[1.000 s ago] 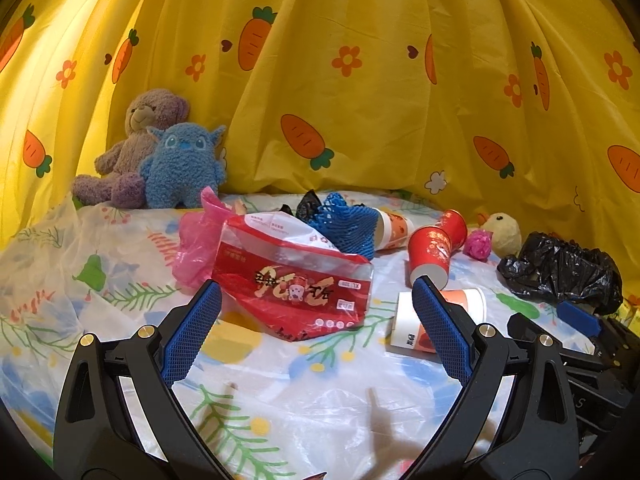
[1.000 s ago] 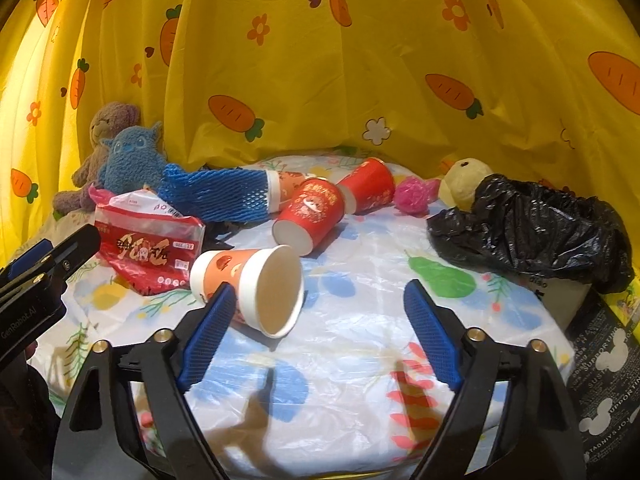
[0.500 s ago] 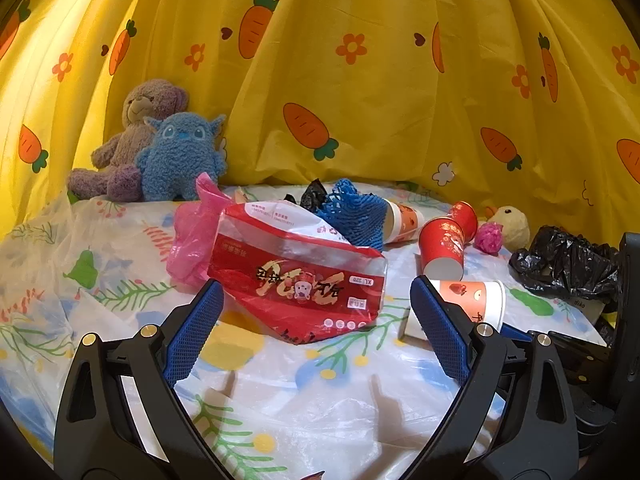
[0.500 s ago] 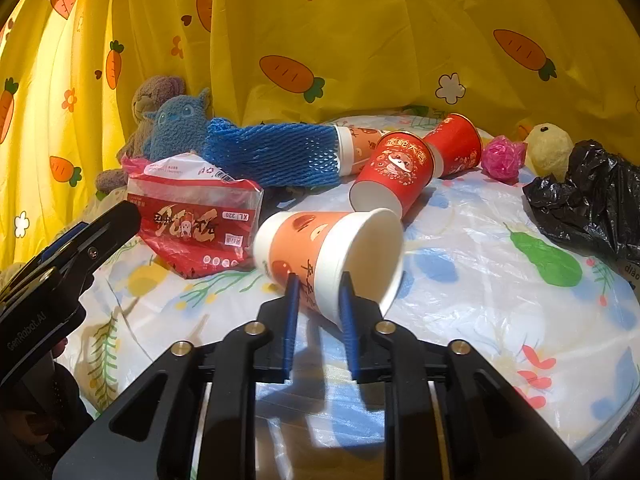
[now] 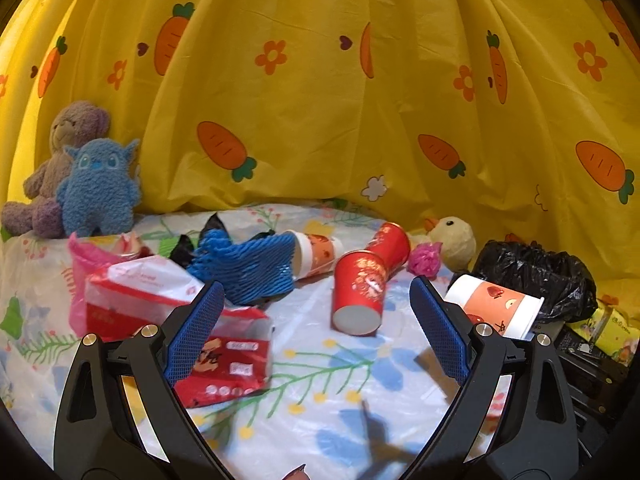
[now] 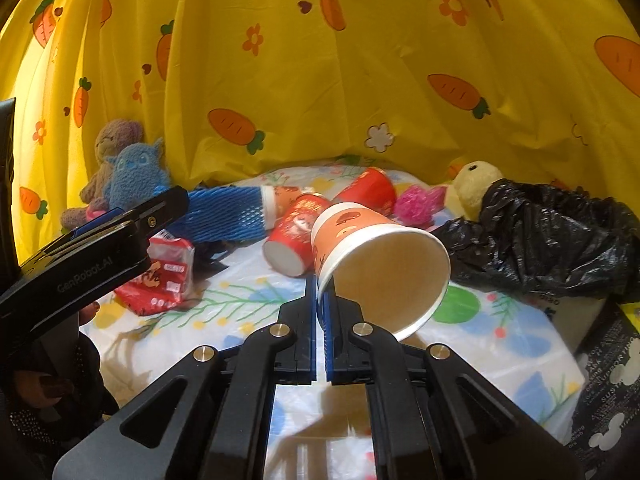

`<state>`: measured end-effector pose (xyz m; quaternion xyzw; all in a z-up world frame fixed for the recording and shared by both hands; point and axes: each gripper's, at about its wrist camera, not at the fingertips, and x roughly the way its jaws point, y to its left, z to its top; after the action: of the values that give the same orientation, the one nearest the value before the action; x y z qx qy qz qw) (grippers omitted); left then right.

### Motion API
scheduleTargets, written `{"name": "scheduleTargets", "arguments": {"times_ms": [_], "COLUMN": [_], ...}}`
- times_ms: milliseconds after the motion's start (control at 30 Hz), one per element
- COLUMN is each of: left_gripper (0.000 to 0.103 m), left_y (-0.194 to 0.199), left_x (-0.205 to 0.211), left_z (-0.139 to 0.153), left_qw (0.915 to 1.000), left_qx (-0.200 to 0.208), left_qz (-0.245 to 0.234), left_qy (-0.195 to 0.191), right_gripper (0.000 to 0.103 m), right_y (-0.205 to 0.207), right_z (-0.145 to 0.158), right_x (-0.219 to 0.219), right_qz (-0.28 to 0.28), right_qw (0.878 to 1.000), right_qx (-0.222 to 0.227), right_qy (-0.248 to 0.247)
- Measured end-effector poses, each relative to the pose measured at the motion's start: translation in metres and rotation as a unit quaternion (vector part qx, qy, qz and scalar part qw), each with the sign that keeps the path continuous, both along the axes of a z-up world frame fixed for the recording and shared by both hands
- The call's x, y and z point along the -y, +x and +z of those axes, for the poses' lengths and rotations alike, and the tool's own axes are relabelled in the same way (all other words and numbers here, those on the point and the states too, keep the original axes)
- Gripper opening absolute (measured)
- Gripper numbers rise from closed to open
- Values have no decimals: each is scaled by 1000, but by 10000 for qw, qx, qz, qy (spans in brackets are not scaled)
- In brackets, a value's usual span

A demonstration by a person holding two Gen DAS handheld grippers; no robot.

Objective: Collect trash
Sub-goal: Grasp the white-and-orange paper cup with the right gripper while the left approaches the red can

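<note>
my left tool (image 5: 316, 330) hangs spread over the tabletop (image 5: 320, 400), free for the red wrapper (image 5: 224, 360). right of it, my right tool (image 6: 319, 300) pinches the orange cup (image 6: 360, 248) by its rim, lifted clear, beside the black bag (image 6: 552, 236), likely its destination.

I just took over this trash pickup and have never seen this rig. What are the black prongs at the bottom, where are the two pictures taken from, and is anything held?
The prongs are two hand-held claws, each carried by a person and fitted with its own fisheye camera looking along its fingers. In the left view, the left claw is open and empty above the table. In the right view, the right claw pinches the rim of an orange paper cup, lifted clear. Still lying there: two red cups, a red snack bag, blue foam netting and a black trash bag.
</note>
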<state>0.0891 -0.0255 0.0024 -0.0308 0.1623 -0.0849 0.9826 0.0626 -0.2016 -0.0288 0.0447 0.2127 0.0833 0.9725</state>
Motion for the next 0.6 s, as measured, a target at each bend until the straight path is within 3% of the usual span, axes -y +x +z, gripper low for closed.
{"name": "scheduleTargets", "arguments": {"times_ms": [133,300,600], "left_gripper": [92,92,77], "left_y": [32,74,134], "left_x": [28,51,60], "left_z": [-1,-15,-48], "left_qw": [9991,9967,9836], "left_qx": [-186,-606,-1667], "left_qz": [-387,-509,-677], "left_qy": [6,186,131], "right_gripper": [4,4,4], "right_y": [2,4,12], "right_z": [5,7,12], "right_x": [24,38,50], "right_qz": [-333,-428,-501], "right_qw": [9994,9990,9987], "right_qx": [29,50,73], "right_qy": [63,83,90]}}
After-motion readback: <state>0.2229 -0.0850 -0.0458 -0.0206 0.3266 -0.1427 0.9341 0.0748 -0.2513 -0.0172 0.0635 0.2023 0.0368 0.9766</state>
